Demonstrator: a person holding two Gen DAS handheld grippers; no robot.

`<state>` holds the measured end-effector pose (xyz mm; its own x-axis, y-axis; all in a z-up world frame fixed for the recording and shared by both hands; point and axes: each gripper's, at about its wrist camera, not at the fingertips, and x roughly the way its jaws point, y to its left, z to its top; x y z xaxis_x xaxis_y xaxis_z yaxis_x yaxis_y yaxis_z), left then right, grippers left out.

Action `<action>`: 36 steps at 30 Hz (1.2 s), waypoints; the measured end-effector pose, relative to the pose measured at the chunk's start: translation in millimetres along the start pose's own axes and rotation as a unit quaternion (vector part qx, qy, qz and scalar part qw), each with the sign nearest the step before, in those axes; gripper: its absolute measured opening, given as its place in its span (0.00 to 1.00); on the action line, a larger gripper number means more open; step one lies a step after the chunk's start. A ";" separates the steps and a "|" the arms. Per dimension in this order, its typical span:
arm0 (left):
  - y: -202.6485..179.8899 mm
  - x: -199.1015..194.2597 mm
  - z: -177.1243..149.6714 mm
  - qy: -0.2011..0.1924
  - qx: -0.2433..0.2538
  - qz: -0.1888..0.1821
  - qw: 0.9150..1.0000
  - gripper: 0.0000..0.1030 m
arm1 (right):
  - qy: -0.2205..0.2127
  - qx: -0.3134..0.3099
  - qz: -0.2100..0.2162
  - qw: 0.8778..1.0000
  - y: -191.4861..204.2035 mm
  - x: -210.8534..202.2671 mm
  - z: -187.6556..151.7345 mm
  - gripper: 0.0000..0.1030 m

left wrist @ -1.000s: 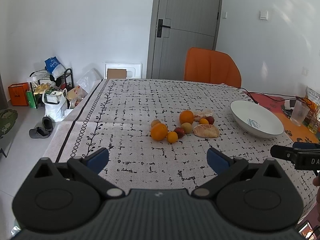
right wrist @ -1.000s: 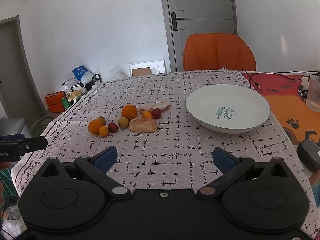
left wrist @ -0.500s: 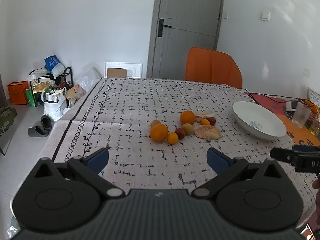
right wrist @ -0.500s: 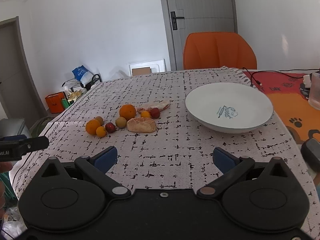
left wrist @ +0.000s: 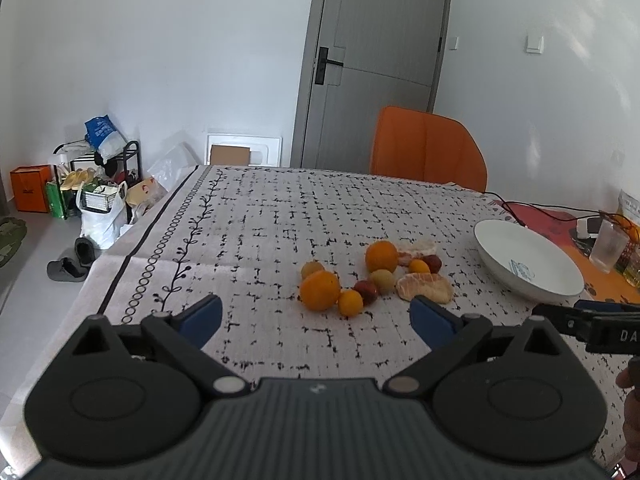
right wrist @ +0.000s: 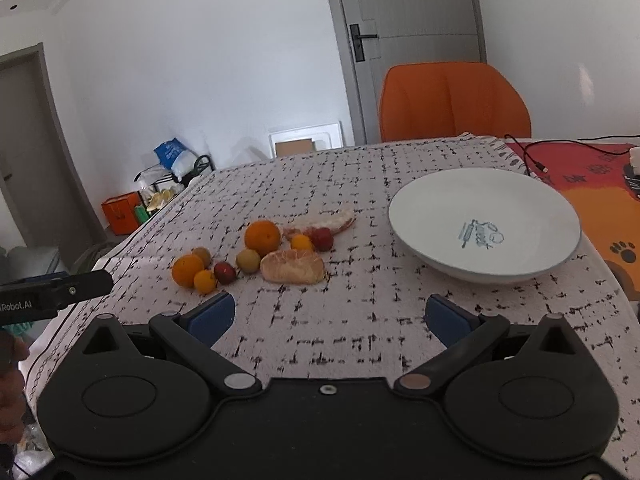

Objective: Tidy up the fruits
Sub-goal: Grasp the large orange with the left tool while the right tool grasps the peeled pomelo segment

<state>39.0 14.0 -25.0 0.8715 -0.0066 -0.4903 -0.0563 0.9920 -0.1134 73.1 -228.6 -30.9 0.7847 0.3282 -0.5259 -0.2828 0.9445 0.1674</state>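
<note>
White bowl (right wrist: 560, 216), printed "Sweet", sits nearer than before; left gripper (left wrist: 316, 318) and right gripper (right wrist: 327, 317) both released, empty; fruits (right wrist: 256, 254) unmoved.

Right wrist view: we see bare tablecloth (right wrist: 360, 312) across the lower centre, open between the spread blue fingertips (right wrist: 210, 316) and the fruit cluster (right wrist: 260, 254). White bowl (right wrist: 440, 258) blocks the right centre; a clear lane runs between it and the cluster. The fruits sit packed, touching. Orange chair (right wrist: 452, 100) closes the far edge, upper right.
</note>
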 end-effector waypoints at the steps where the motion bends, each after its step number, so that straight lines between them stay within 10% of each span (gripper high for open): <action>1: -0.3 3.0 0.0 0.000 0.001 0.000 1.000 0.94 | -0.002 -0.001 -0.002 1.000 0.3 2.2 0.3 1.00; 22: 10.8 76.4 3.4 0.029 -0.036 0.003 0.999 0.53 | 0.030 0.012 0.048 0.998 4.8 64.0 5.0 0.87; 36: 12.5 106.5 1.4 0.047 -0.052 -0.021 0.997 0.48 | 0.066 0.005 0.056 0.996 17.2 101.2 9.7 0.76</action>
<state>131.9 25.8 -77.4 0.8244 -0.0651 -0.5622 -0.0746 0.9722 -0.2221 153.0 -179.0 -73.1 0.6690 0.4266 -0.6087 -0.3578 0.9026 0.2393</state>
